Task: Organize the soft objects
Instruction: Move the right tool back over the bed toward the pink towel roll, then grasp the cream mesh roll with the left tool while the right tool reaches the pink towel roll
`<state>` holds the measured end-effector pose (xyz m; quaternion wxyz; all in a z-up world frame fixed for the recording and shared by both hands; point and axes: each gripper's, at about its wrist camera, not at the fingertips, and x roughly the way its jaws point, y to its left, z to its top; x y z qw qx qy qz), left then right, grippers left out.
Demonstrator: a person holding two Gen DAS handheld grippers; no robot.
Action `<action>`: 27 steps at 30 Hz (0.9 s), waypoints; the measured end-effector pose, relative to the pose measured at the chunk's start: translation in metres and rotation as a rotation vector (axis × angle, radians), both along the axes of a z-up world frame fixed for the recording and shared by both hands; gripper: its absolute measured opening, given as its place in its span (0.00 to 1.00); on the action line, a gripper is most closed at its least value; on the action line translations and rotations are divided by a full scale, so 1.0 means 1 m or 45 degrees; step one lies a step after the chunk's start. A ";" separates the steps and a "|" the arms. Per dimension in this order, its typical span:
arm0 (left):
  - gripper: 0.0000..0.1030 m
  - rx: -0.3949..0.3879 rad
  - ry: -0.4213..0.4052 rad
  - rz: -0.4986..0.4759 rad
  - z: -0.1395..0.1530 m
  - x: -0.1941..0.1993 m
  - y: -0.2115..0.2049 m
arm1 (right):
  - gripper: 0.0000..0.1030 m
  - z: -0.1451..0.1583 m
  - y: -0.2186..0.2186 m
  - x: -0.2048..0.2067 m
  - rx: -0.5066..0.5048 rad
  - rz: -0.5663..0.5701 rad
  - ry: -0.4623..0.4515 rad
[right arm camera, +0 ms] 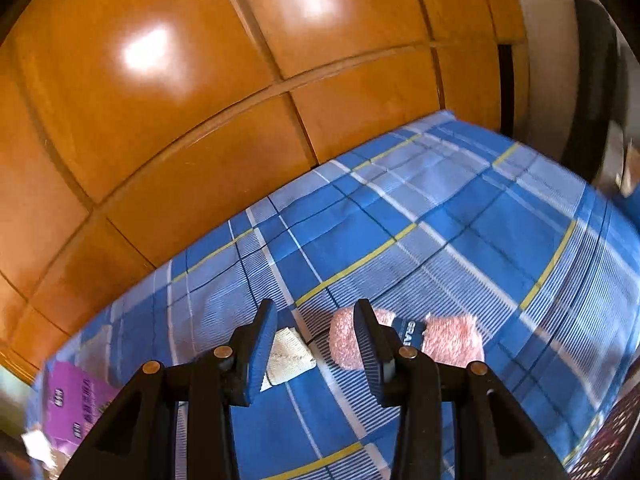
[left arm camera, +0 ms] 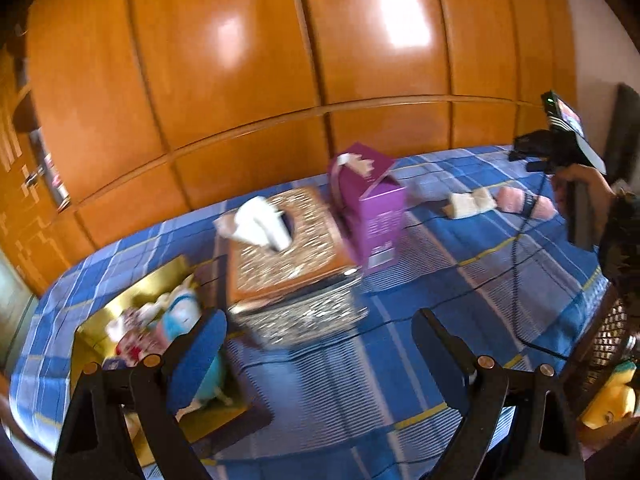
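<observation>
1. A bed (left arm camera: 500, 280) with a blue plaid sheet fills both views, with an orange wooden wardrobe (left arm camera: 240, 80) behind it. All places below are given from the purple box (left arm camera: 370, 208) standing near the middle of the bed.
2. Just left of the purple box sits a tissue box (left arm camera: 288, 248), white tissue poking out of its top. Further left, at the bed's edge, a gold tray (left arm camera: 120, 308) already holds soft toys (left arm camera: 172, 320).
3. Right of the purple box, well apart from it, lie a cream cloth (right arm camera: 288, 354) and, just beyond that, a pink sock pair (right arm camera: 452, 340) with a dark band around its middle.
4. Risk: both views are blurred, which suggests fast movement. My judgement is that the right gripper (right arm camera: 316, 344) could miss the sock pair or catch the sheet with it.
5. Risk: a black cable (left arm camera: 516, 280) trails across the bed right of the purple box. It could snag a soft item or drag it.
6. Risk: the cloth and sock pair lie close together, so a partly closed jaw could nudge one aside.
7. The left gripper (left arm camera: 316, 354) hovers over the bed in front of the tissue box, jaws spread wide, holding and touching nothing.
8. The right gripper is partly open and empty, above the gap between cloth and sock pair. Contact cannot be confirmed.
</observation>
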<state>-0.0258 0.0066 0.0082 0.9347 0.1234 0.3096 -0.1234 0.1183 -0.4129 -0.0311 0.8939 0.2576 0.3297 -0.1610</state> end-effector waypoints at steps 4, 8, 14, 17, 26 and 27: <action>0.92 0.022 0.005 -0.084 0.001 0.006 -0.024 | 0.39 -0.003 -0.008 -0.004 0.078 -0.033 -0.004; 0.92 0.033 0.006 -0.174 0.003 0.011 -0.048 | 0.39 -0.010 -0.018 -0.006 0.171 -0.070 0.015; 0.92 0.049 -0.013 -0.348 0.011 0.022 -0.094 | 0.39 -0.023 -0.049 -0.025 0.346 -0.242 -0.001; 0.92 0.051 -0.003 -0.406 0.012 0.031 -0.116 | 0.40 -0.027 -0.060 -0.034 0.414 -0.309 -0.025; 0.92 0.102 0.113 -0.463 -0.012 0.088 -0.190 | 0.42 -0.033 -0.065 -0.037 0.524 -0.300 -0.048; 0.92 0.112 0.122 -0.468 -0.016 0.095 -0.198 | 0.42 -0.033 -0.065 -0.037 0.530 -0.294 -0.052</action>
